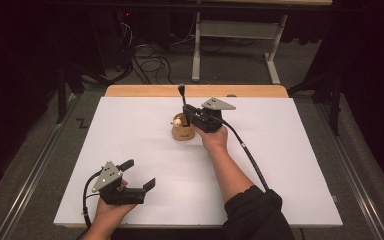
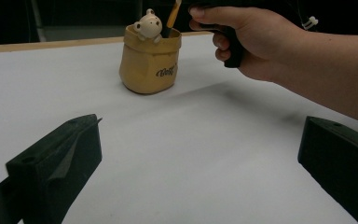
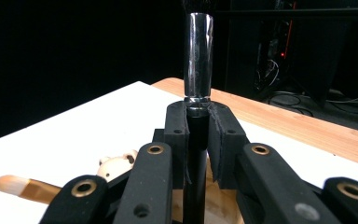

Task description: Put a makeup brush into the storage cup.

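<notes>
The right gripper (image 1: 186, 111), just above center frame, has its fingers pinching the brush (image 3: 198, 60) upright, long axis vertical, directly over the yellow holder (image 1: 182, 131) (left gripper (image 1: 139, 173) sits spread-fingered, lower left on the counter (image 1: 280, 165)).

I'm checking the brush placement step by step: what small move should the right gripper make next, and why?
Probably lower it straight down. The right gripper is shut on the upright makeup brush, directly above the yellow bear pot, which already holds another brush.
</notes>
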